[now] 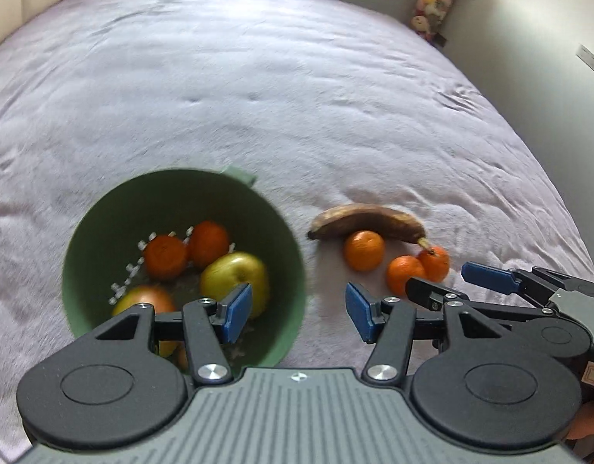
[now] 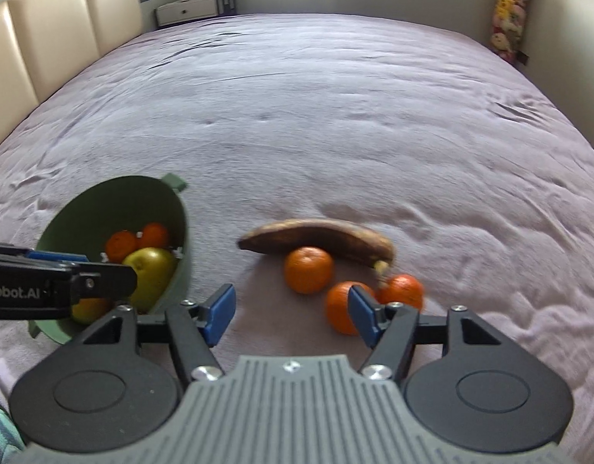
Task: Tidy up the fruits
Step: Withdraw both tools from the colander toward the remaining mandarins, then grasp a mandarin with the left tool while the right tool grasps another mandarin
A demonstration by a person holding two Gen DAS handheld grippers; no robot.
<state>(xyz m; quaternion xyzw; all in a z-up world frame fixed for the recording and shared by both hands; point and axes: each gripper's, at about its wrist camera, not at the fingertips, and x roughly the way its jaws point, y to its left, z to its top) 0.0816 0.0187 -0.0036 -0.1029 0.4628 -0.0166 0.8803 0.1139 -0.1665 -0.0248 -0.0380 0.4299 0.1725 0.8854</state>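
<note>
A green bowl (image 1: pixel 103 212) on the bed holds two oranges (image 1: pixel 165 257), a yellow-green apple (image 1: pixel 231 274) and another reddish-yellow apple (image 1: pixel 146 301). It also shows in the right wrist view (image 2: pixel 103 205). To its right lie a brown overripe banana (image 1: pixel 366 218) (image 2: pixel 316 236) and three oranges (image 1: pixel 364 250) (image 2: pixel 308 269). My left gripper (image 1: pixel 298 315) is open and empty, above the bowl's right rim. My right gripper (image 2: pixel 293 315) is open and empty, just before the loose oranges; it shows in the left wrist view (image 1: pixel 447 280).
The fruit lies on a wide lilac bedspread (image 2: pixel 335 116). A cream padded headboard (image 2: pixel 45 31) stands at the left, a white drawer unit (image 2: pixel 192 9) at the far end, and hanging plush toys (image 2: pixel 509 11) at the far right.
</note>
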